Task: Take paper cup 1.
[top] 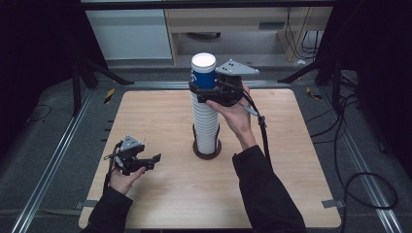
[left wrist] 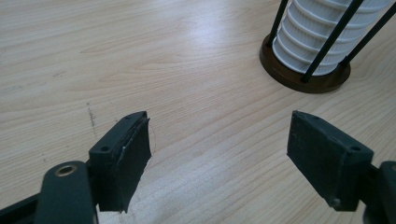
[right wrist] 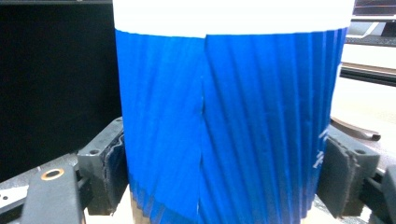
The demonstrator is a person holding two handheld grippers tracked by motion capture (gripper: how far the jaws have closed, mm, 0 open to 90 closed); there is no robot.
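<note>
Dark-sleeved forearms reach in over a light wood table (top: 291,194) ringed by grey floor, metal rails and loose cables. Centre of the table: round brown holder base (left wrist: 303,80) with thin black rods, carrying a tall stack of white ribbed cups (top: 205,127). Right gripper (top: 215,91) is up at the stack's top, jaws clamped on both sides of a blue paper cup (right wrist: 229,121) with a white rim. Left gripper (top: 143,162) sits low, left of the holder, jaws spread wide with nothing between them.
</note>
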